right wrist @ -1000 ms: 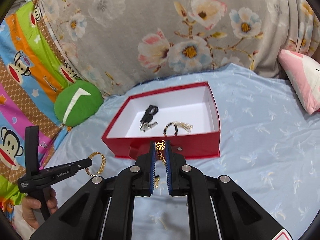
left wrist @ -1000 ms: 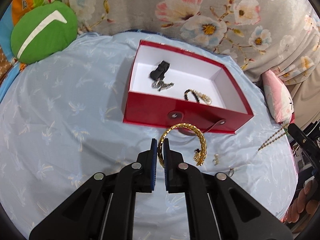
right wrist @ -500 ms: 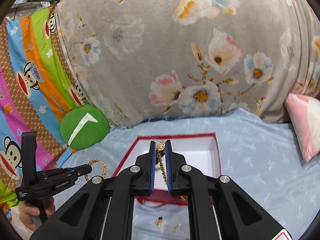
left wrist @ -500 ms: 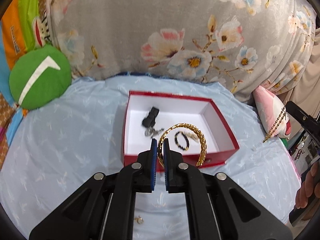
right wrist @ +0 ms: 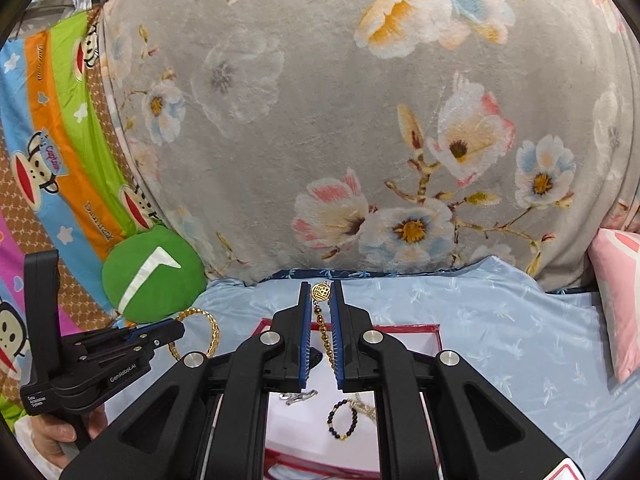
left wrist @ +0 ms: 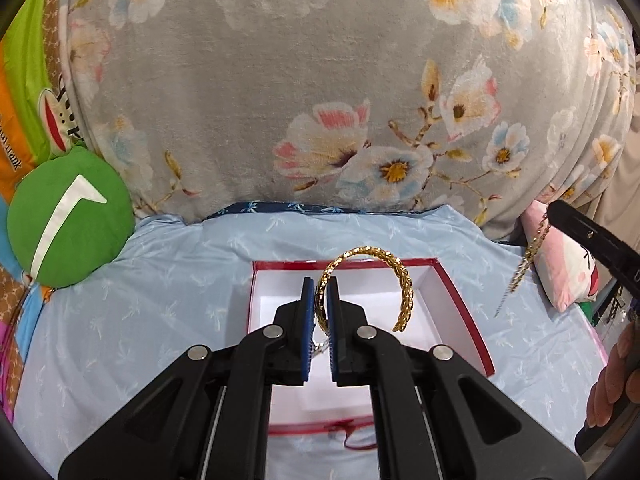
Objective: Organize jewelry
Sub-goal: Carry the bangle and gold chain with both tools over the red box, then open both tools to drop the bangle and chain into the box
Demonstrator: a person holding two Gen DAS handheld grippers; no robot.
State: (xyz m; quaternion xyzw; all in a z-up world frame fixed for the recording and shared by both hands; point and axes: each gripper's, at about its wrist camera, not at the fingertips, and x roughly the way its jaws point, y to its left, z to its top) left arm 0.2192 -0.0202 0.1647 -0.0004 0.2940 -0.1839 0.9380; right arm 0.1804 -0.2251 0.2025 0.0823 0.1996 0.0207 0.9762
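My left gripper point(left wrist: 321, 286) is shut on a gold bangle point(left wrist: 384, 258) and holds it above the open red box point(left wrist: 460, 312) with a white inside. My right gripper point(right wrist: 321, 288) is shut on a gold bead chain with a round pendant point(right wrist: 321, 291), which hangs down between the fingers over the same box point(right wrist: 438, 336). In the right wrist view the left gripper point(right wrist: 178, 330) and bangle point(right wrist: 212, 328) show at left. In the left wrist view the right gripper point(left wrist: 554, 210) shows at right with the chain point(left wrist: 528, 252) dangling. A dark bead bracelet point(right wrist: 342, 418) and a silver piece point(right wrist: 298, 396) lie in the box.
The box sits on a light blue sheet point(left wrist: 140, 312). A grey floral blanket point(left wrist: 320, 80) rises behind it. A green round cushion point(left wrist: 68, 220) lies at the left and a pink pillow point(left wrist: 568, 272) at the right. A red cord point(left wrist: 356, 436) hangs from the box front.
Both grippers rose and moved forward over the box, each carrying its piece. The view tilted up, so the box now sits low and partly hidden under the fingers.
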